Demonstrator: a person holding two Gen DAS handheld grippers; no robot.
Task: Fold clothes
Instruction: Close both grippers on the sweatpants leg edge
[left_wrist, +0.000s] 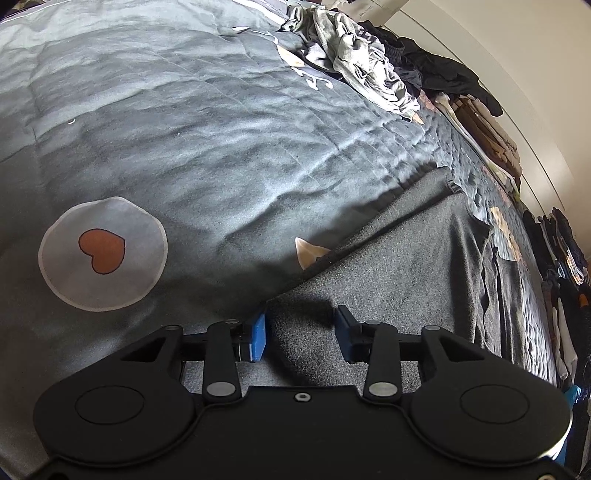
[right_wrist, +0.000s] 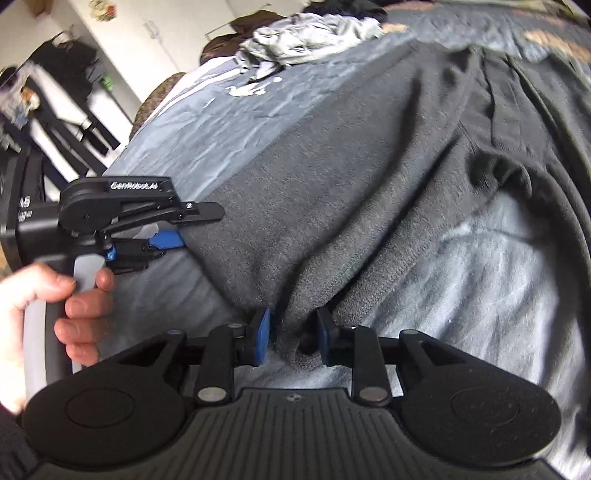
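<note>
A dark grey garment (left_wrist: 406, 258) (right_wrist: 369, 166) lies spread on a grey bedspread (left_wrist: 221, 129) (right_wrist: 498, 277). In the right wrist view my right gripper (right_wrist: 293, 338) is shut on a gathered fold at the garment's near edge, and creases fan out from the blue pads (right_wrist: 264, 339). In the left wrist view my left gripper (left_wrist: 302, 334) stands at the garment's near corner. Its blue pads (left_wrist: 258, 338) are apart and the cloth lies flat between them. Seen from the right wrist, the left gripper (right_wrist: 201, 226) is held by a hand (right_wrist: 37, 302) at the garment's left edge.
A heap of crumpled grey and black clothes (left_wrist: 351, 55) (right_wrist: 306, 33) lies at the far end of the bed. Folded brown and beige items (left_wrist: 491, 140) are stacked along the wall side. Dark clothes hang on a rack (left_wrist: 565, 258) (right_wrist: 55, 92) beside the bed.
</note>
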